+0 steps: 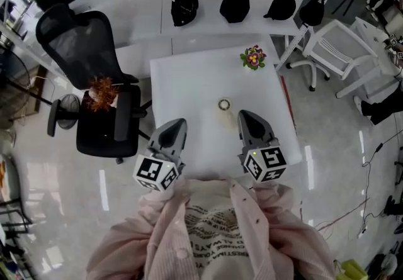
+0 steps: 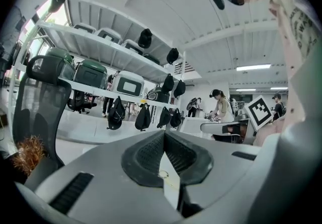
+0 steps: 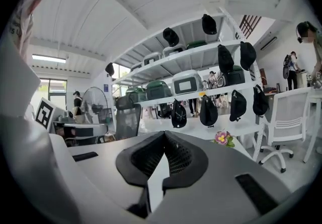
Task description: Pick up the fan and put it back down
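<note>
Fan: I take it to be the small pale thing with a ring-shaped top near the middle of the white table. It is too small to be sure. It rests on the tabletop, with nothing holding it.
Left claw: the left claw is pressed together at the tips with nothing between them. It hovers over the near edge of the table, apart from the fan.
Right claw: the right claw is also pressed together and empty. It is held near the fan but does not touch it.
Stage: the fan is down and both claws are clear of it. That fits a moment ahead of a lift as well as one after the fan is set back, and the views do not settle which.
Risk, knock: the right claw's tip points toward the fan. A careless sweep or drop of that hand could push the fan across the smooth top or tip it over.
Risk, grip: closed tips cannot take hold of anything. If they come down on the fan like this, they would shove it away, and it looks light enough to skid.
Risk, sight: the pale body nearly blends into the white table, so an aim could land off-centre.
Risk, mix-up: a big standing fan is in the background by the black chair, far out of reach.
Neighbours: the flowers sit at the far corner, well apart from the fan.
</note>
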Motion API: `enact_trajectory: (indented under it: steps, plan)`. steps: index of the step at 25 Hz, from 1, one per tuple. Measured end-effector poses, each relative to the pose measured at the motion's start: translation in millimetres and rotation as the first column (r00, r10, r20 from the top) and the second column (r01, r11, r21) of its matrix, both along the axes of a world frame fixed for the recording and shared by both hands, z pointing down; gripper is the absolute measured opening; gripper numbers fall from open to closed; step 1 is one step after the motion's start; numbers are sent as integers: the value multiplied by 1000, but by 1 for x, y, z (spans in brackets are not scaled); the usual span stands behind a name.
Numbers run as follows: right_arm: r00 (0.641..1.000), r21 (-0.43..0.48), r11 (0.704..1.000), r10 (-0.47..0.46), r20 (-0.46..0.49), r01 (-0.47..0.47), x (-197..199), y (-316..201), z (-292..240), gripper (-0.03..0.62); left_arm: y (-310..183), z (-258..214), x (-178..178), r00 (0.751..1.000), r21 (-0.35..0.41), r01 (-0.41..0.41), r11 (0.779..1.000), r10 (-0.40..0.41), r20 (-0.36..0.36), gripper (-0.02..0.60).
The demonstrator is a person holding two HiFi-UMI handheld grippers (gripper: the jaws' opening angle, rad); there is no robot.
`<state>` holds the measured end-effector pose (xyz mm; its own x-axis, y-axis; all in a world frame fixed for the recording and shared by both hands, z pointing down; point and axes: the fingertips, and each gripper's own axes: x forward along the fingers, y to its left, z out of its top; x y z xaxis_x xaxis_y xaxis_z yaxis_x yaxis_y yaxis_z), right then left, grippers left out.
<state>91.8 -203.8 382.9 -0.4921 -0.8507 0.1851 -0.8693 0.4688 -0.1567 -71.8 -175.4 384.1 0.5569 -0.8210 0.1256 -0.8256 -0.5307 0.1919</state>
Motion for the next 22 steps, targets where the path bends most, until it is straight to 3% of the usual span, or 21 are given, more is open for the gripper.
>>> enact_trajectory:
  steps: [10, 22]
  plan:
    - [998, 103, 994, 36, 51, -41, 12, 7, -43, -2, 0, -35, -19, 997, 90, 71, 993, -72, 4, 2]
    - [996, 125, 989, 73, 52, -79, 27, 7, -48, -2, 2, -38, -26, 994, 100, 106, 989, -109, 27, 2]
